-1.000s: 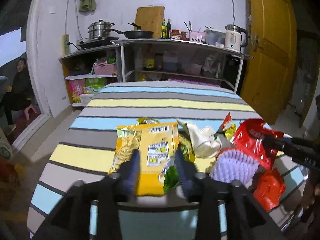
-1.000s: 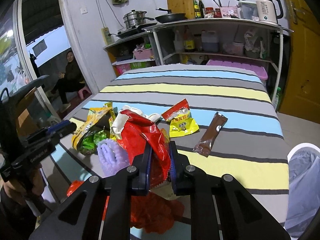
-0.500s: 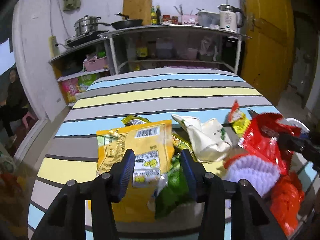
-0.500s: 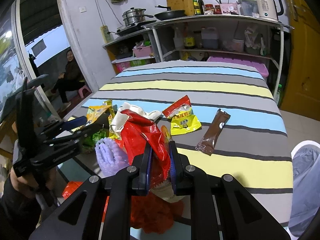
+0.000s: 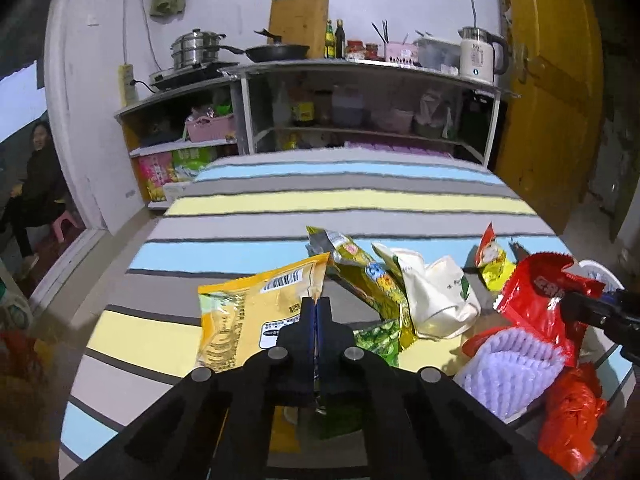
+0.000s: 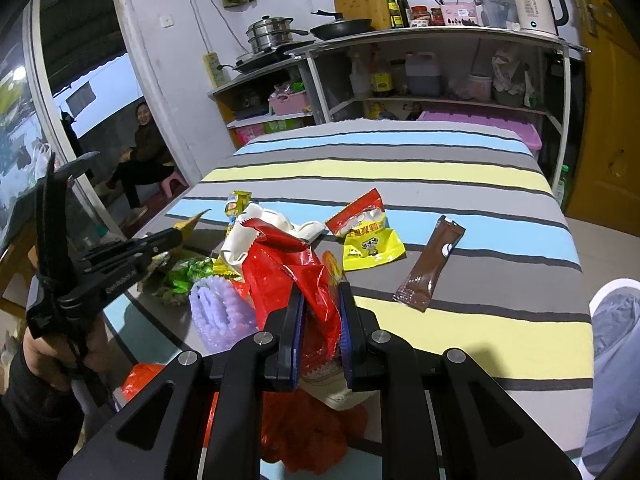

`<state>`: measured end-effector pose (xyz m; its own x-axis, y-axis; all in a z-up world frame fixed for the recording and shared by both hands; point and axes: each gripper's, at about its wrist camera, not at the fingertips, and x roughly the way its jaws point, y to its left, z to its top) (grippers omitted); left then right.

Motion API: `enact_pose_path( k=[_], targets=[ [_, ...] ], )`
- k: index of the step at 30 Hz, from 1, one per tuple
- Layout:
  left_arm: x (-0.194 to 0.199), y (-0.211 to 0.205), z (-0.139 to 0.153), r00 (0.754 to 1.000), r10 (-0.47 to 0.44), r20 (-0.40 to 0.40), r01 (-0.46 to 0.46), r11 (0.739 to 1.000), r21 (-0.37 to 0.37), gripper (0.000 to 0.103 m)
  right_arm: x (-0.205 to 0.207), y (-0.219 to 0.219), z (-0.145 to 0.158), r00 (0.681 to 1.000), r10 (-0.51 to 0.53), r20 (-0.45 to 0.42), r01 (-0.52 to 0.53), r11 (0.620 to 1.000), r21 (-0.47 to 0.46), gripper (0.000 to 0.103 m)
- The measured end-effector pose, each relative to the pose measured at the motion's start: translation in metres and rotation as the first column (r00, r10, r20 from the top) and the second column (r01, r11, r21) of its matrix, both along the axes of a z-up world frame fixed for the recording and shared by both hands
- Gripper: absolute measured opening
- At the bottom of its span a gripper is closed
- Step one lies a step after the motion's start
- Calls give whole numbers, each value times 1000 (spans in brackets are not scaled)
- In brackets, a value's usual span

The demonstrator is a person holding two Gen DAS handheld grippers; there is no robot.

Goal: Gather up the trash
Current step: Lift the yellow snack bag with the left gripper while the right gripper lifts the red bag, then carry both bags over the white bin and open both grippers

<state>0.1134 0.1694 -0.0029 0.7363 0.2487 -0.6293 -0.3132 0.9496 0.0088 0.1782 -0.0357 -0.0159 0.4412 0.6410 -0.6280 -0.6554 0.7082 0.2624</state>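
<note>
Wrappers lie heaped on the near part of a striped tablecloth (image 5: 340, 200). My left gripper (image 5: 318, 306) is shut, its fingers pinching the right edge of a yellow snack bag (image 5: 248, 312); from the right wrist view the left gripper (image 6: 174, 236) holds that bag's corner raised. My right gripper (image 6: 320, 296) is shut on a red foil wrapper (image 6: 288, 268), held above the pile. Between the two lie a white crumpled bag (image 5: 436, 300), a green-gold wrapper (image 5: 360, 268) and a purple ridged liner (image 6: 216, 312). A red-yellow packet (image 6: 368, 236) and a brown sachet (image 6: 430, 266) lie farther out.
An orange-red plastic bag (image 5: 572, 416) hangs at the table's near right edge. A lined bin (image 6: 616, 320) stands beside the table on the right. Kitchen shelves (image 5: 360, 76) stand behind the table and a yellow door (image 5: 552, 100) to the right. A person (image 6: 144, 148) sits in the doorway at left.
The left gripper moved forward and its jaws went from wide open to shut on the yellow bag's right edge, which now stands lifted. The right gripper kept still with the red wrapper.
</note>
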Motion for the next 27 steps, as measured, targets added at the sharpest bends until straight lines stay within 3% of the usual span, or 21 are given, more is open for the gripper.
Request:
enact_pose_path(
  k=[12, 27],
  targets=[
    [-37, -13, 53, 992, -14, 124, 15, 1000, -4, 0, -14, -13, 28, 998, -25, 58, 24, 999, 30, 16],
    [-41, -82, 119, 955, -177, 237, 175, 984, 29, 0, -32, -62, 61, 984, -128, 123, 121, 990, 68, 16]
  ],
)
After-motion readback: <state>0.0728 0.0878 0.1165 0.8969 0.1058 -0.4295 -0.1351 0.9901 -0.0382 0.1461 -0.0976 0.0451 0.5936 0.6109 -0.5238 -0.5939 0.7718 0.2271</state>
